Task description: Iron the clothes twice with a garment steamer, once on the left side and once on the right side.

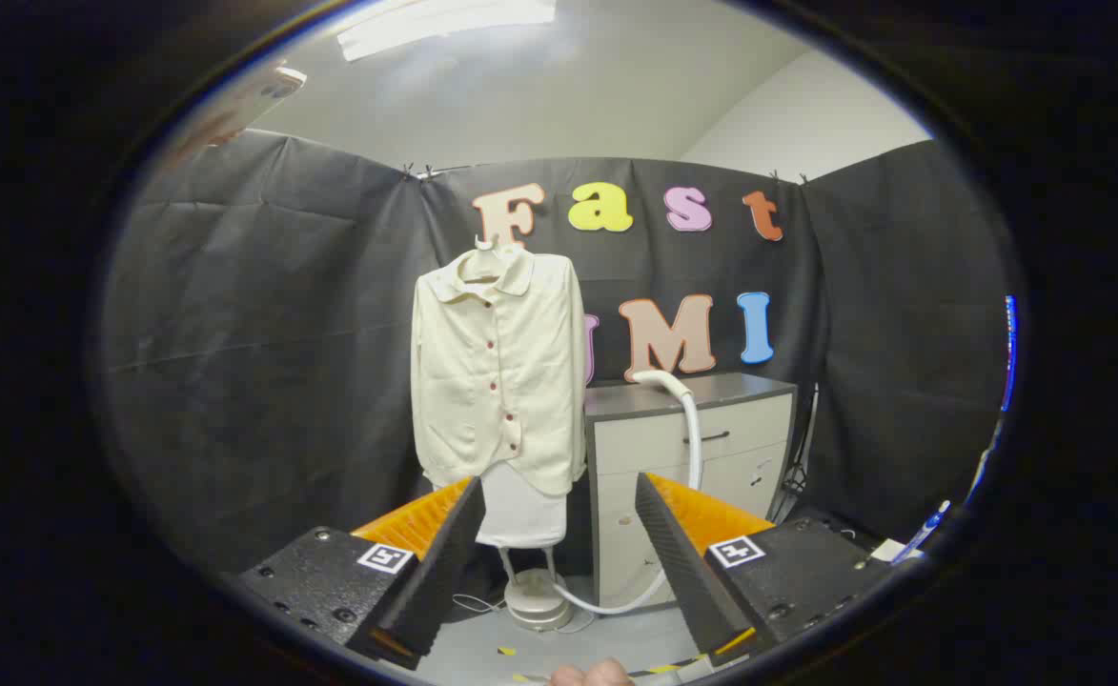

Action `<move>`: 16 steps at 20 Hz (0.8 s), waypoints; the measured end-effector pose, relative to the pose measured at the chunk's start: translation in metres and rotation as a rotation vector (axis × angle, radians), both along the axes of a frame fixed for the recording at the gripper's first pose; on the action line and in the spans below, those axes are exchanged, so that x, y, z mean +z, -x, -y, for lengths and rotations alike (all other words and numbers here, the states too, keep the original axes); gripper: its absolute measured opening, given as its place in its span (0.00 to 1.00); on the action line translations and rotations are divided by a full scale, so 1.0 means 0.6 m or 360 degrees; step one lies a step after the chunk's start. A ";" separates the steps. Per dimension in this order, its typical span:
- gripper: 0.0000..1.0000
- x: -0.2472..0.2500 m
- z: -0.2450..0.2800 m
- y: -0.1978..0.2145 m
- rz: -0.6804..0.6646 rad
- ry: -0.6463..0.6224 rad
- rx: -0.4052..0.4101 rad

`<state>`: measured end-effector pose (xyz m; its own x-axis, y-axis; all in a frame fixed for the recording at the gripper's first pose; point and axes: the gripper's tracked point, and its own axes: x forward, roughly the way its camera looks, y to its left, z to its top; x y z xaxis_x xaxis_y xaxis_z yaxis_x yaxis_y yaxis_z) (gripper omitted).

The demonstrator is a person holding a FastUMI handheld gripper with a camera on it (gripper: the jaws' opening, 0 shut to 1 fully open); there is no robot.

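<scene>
**Claw wide open, steamer not picked up yet**

Nearest thing here is the claw point(554, 534) itself, fingers spread wide with nothing between them. There's a bit of a hand point(592, 675) peeking in right at the near edge, just below the fingers.

Progress-wise I'd say we're at square one. The shirt point(497, 372) hangs on a hanger point(485, 255) on a stand, and going by where everything sits, neither the left side nor the right side pass has happened as far as I can tell. Both are left to do, plus the grab before them.

Where stuff is: the shirt is well beyond the fingers, a bit left of the gap. The steamer base point(539, 602) sits on the floor under it, low down between the fingers but farther off. Its hose point(692, 448) loops from the base to the right and up, and the steamer head point(656, 378) looks like it's resting on top of the cabinet point(701, 438) just right of the shirt. So the head is far ahead and a little right of the claw, well apart from it.
</scene>
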<state>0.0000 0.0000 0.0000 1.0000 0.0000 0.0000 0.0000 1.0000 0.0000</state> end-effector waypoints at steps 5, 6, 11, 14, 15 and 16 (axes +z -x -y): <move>0.97 -0.006 -0.002 -0.012 -0.0015 -0.0024 -0.0028; 0.97 -0.006 -0.004 -0.014 -0.0016 -0.0018 -0.0030; 0.97 -0.015 -0.013 -0.020 -0.0032 0.0040 -0.0029; 0.97 -0.022 -0.009 -0.026 -0.0053 0.0045 -0.0029; 0.97 -0.024 -0.007 -0.029 -0.0059 0.0040 -0.0030; 0.97 -0.024 -0.005 -0.033 -0.0057 0.0032 -0.0035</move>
